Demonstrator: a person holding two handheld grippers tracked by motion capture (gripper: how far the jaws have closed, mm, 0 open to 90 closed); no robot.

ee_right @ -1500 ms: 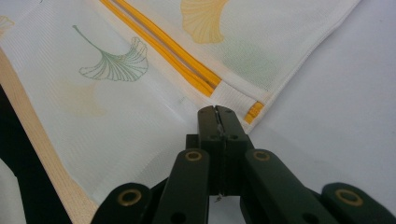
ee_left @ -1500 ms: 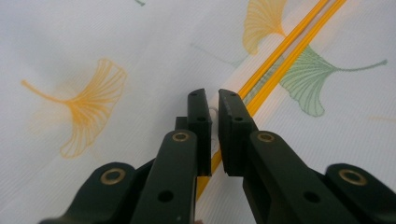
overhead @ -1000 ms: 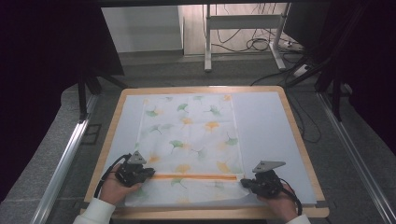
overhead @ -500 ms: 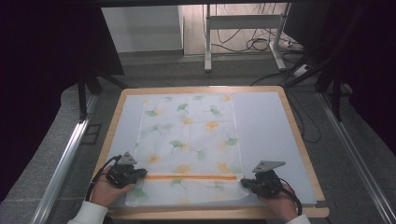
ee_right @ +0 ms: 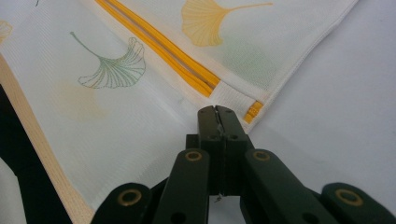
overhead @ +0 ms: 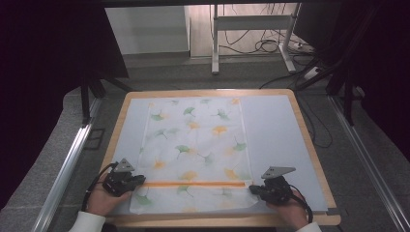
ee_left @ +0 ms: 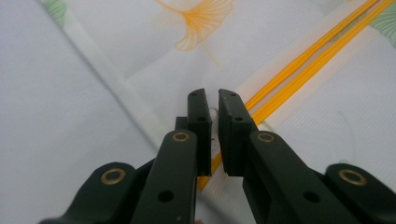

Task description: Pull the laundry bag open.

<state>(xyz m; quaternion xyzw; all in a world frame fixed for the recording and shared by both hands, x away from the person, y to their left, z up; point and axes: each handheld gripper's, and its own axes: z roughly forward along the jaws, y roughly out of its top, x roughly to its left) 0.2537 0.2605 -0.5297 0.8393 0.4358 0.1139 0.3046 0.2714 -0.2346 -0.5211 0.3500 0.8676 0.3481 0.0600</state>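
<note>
A white mesh bag (overhead: 193, 140) printed with green and orange ginkgo leaves lies flat on the grey mat. An orange zipper (overhead: 193, 184) runs across its near end. My left gripper (overhead: 141, 180) rests at the zipper's left end. In the left gripper view, this gripper (ee_left: 215, 99) is open by a narrow gap over the orange zipper (ee_left: 299, 58). My right gripper (overhead: 253, 189) sits at the zipper's right end. In the right gripper view, it (ee_right: 215, 111) is shut, its tips on the bag's edge beside the zipper end (ee_right: 205, 84).
The grey mat (overhead: 275, 130) covers a wooden table (overhead: 208, 92) with a raised light rim. Metal rails (overhead: 67, 164) run along both sides of the table. Cables and a white stand's legs (overhead: 251, 24) lie on the floor beyond the far edge.
My left gripper has slid a little to the left along the zipper line, toward the bag's left edge. The right gripper and the bag have stayed put.
</note>
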